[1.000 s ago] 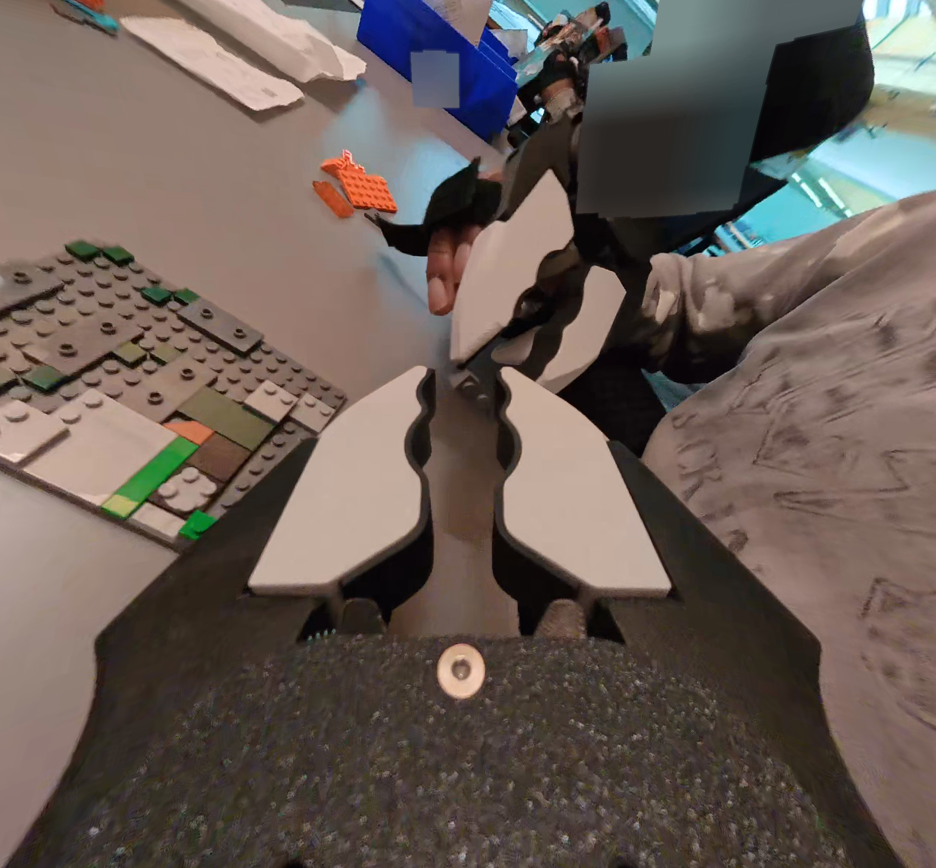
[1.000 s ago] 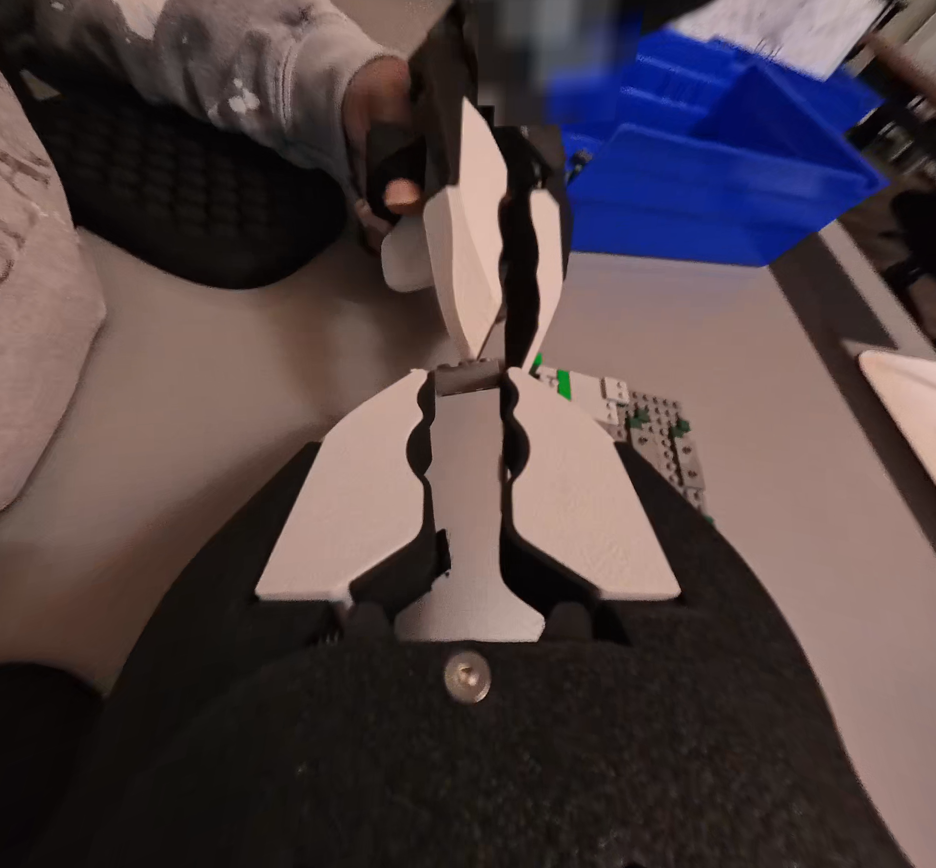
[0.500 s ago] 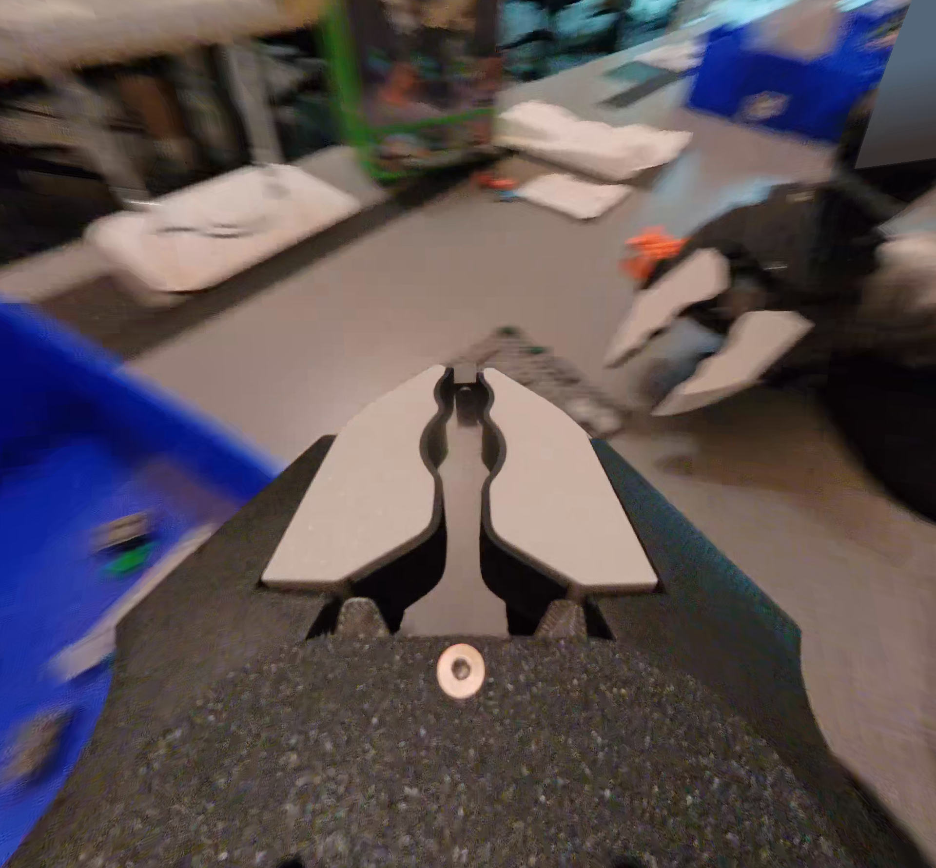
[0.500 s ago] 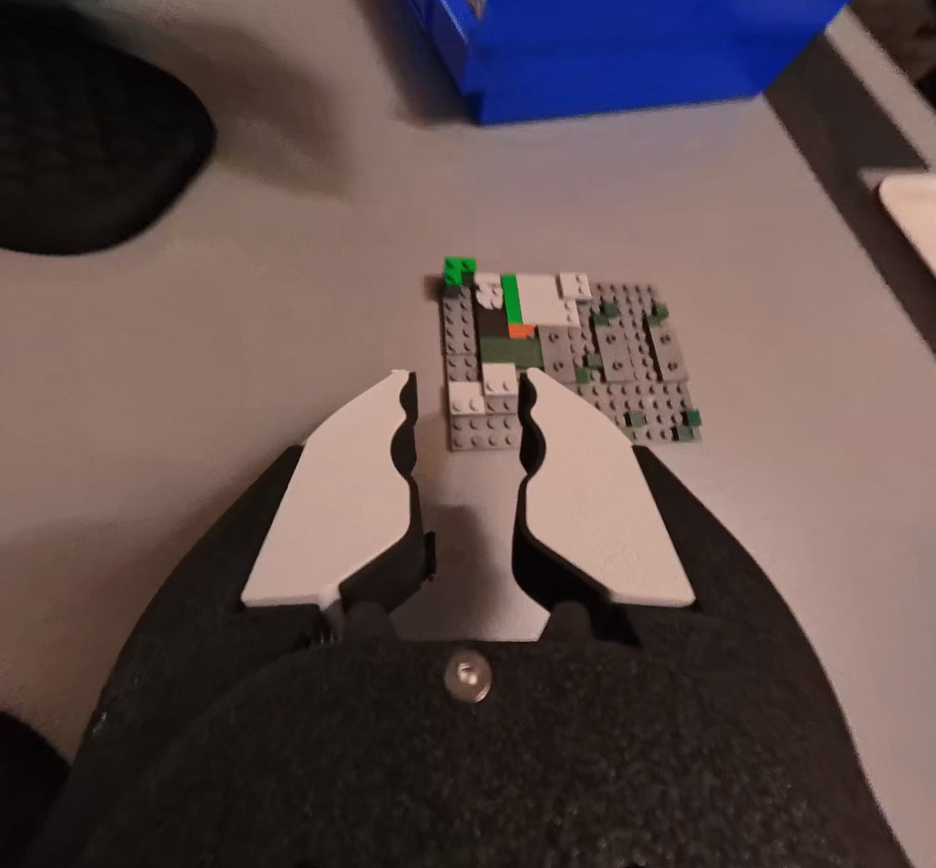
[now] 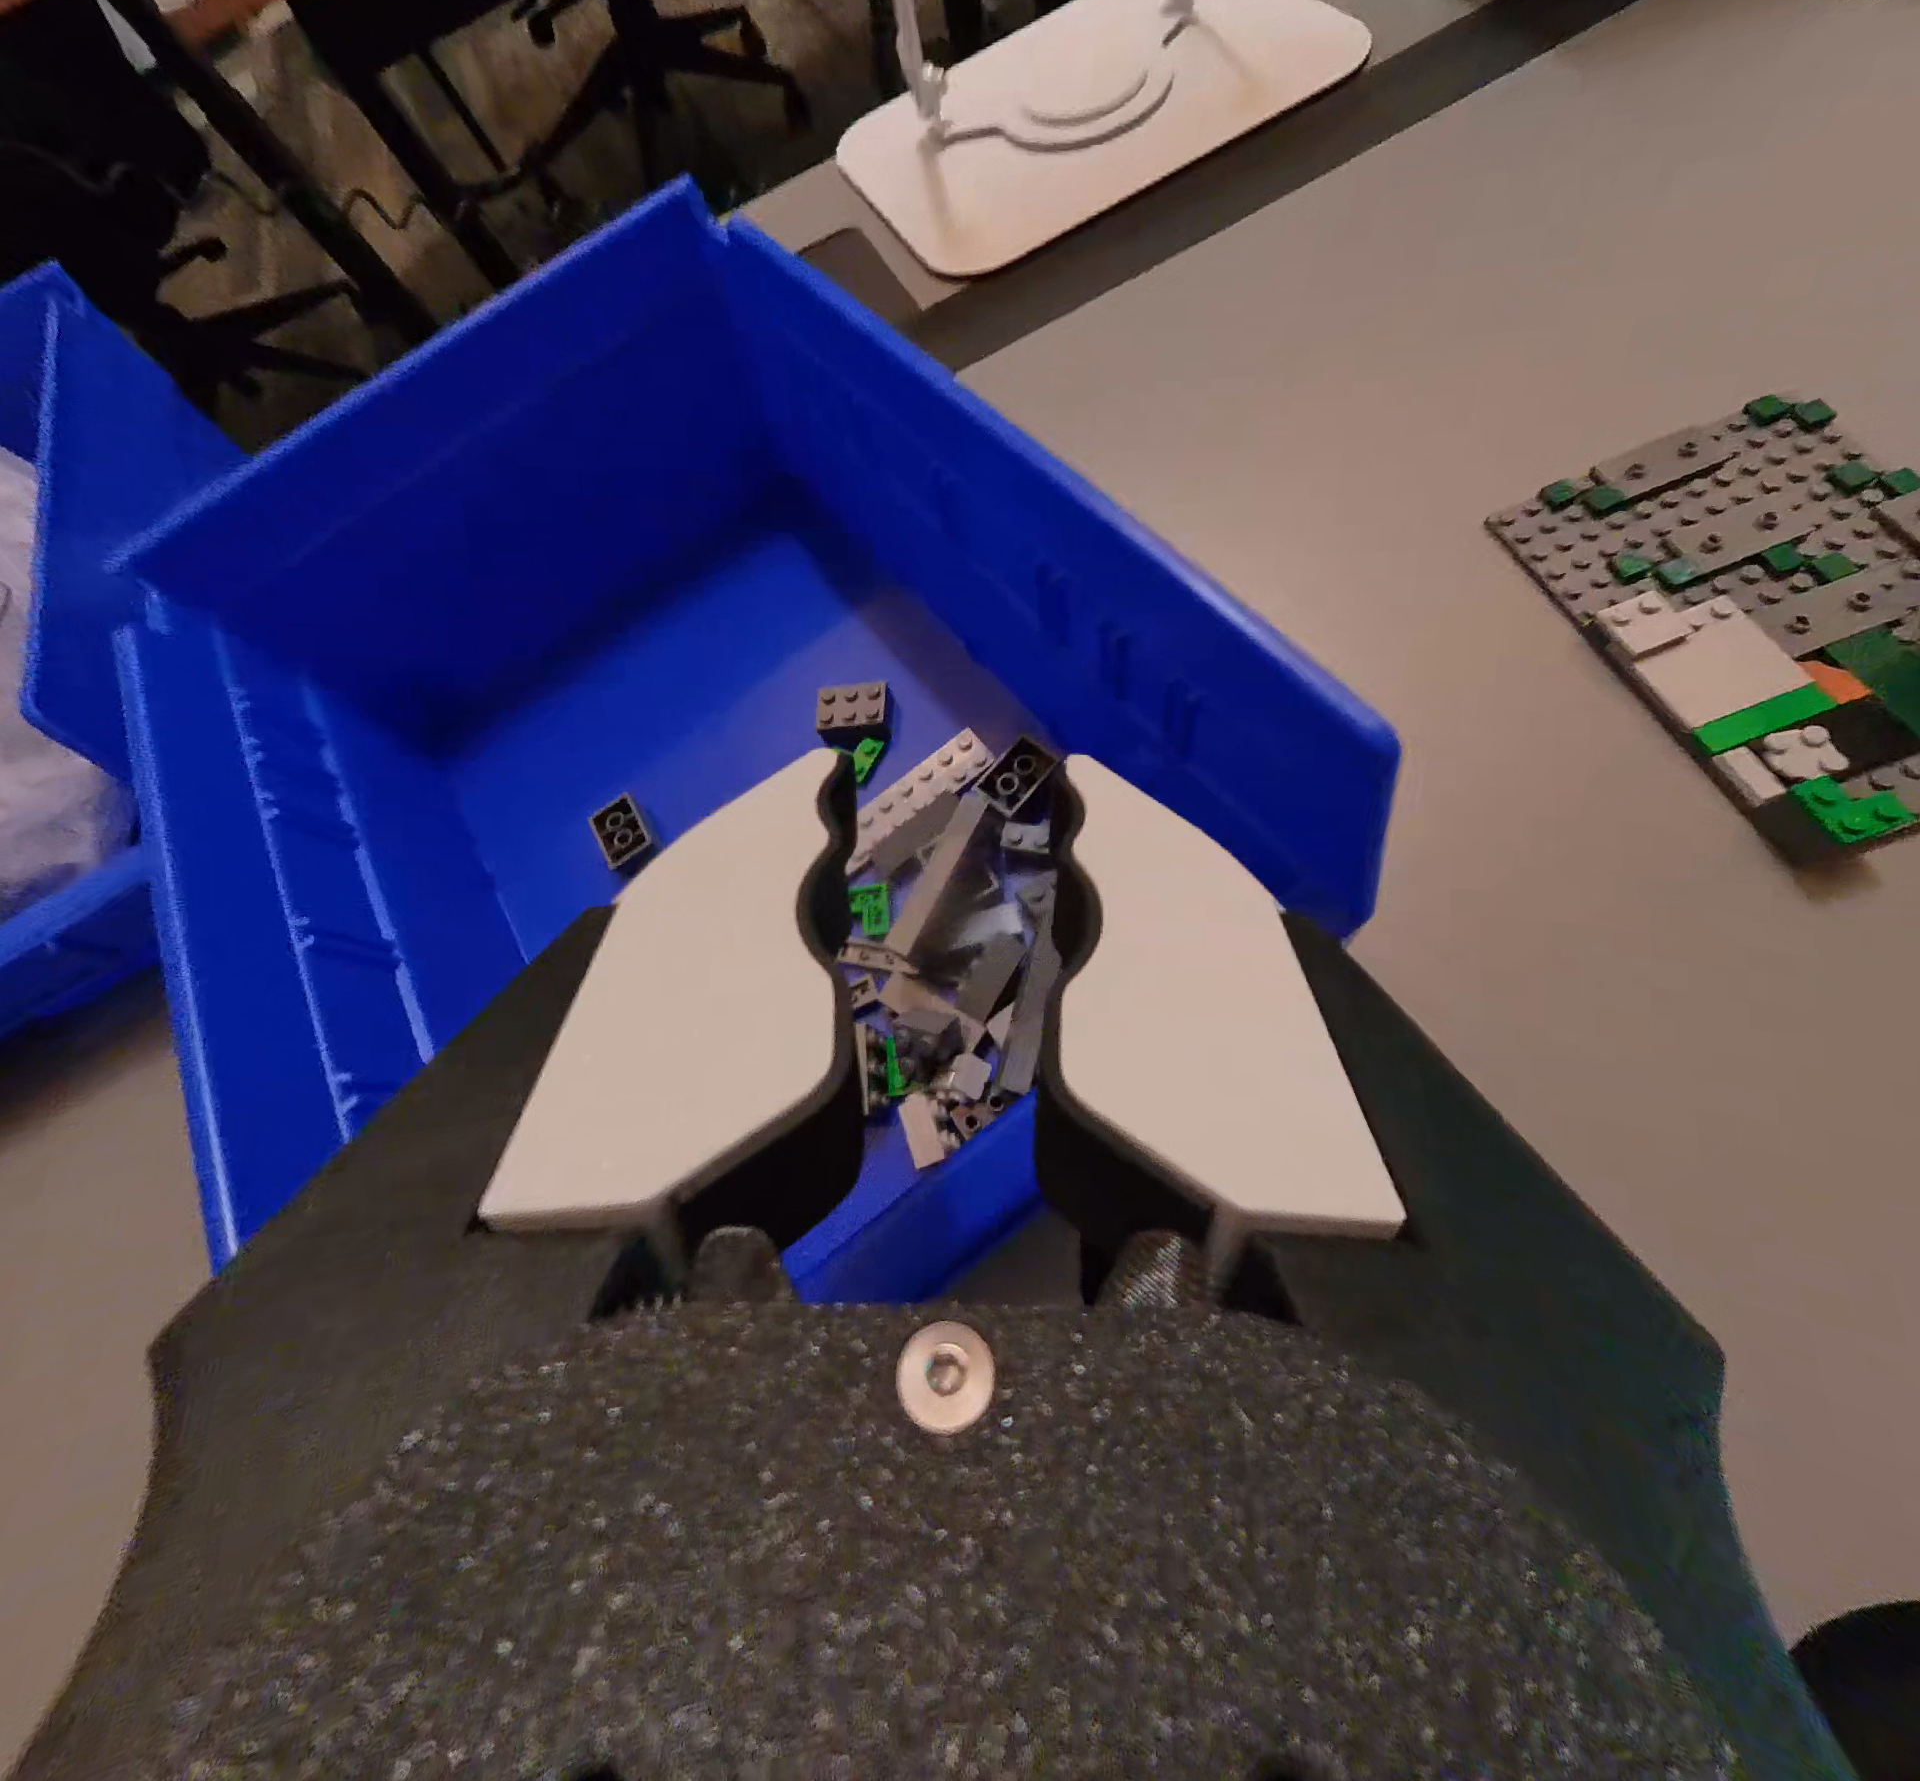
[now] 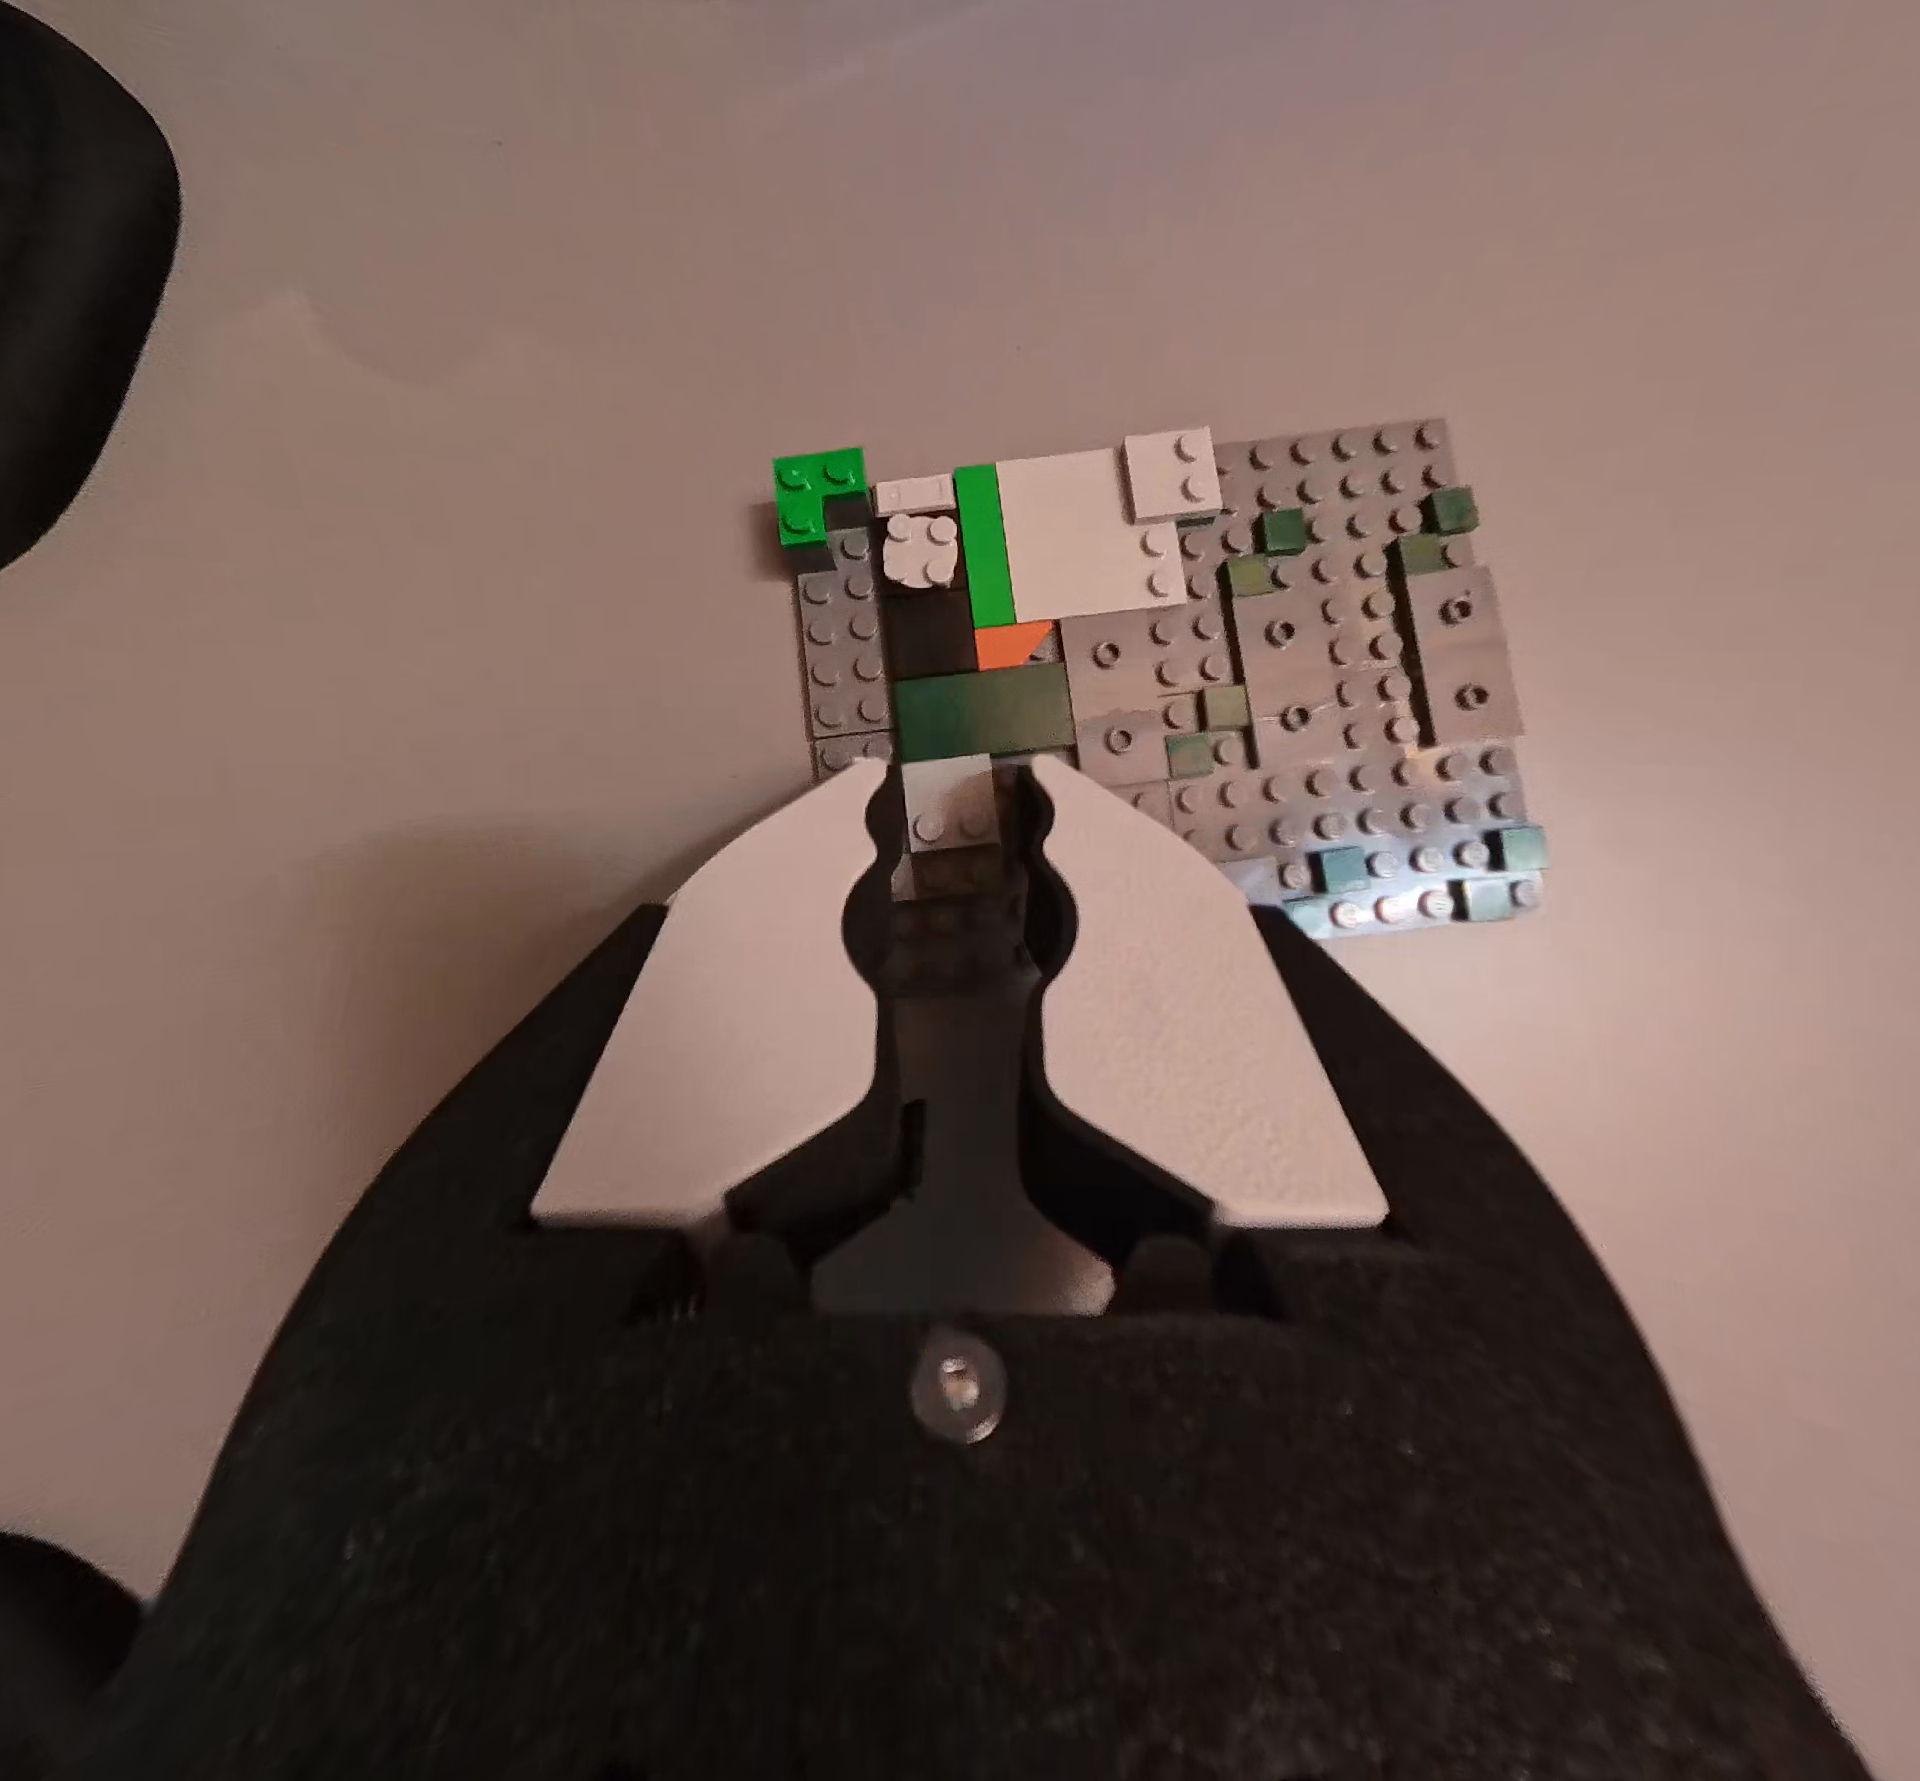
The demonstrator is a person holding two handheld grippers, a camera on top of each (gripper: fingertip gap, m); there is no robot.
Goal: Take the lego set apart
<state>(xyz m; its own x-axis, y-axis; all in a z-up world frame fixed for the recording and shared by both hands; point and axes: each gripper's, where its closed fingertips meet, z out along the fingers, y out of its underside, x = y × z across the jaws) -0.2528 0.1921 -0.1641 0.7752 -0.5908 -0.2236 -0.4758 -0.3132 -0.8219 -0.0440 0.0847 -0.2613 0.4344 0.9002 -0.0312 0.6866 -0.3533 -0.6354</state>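
With the left gripper (image 5: 948,770) hanging spread and empty over the blue bin (image 5: 1195,692), the right gripper (image 6: 948,775) is straddling — jaws spread — the light grey plate (image 6: 940,812) at the lego baseplate's (image 6: 1351,796) 6 o'clock edge; pinch squarely, then peel upward.

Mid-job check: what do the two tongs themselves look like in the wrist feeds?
Both match. The left tongs and right tongs each have two flat, pale grey, wing-shaped fingers with wavy black inner edges, set in a speckled matte black body with one silver screw at the centre. No cables, markings or sleeves show.
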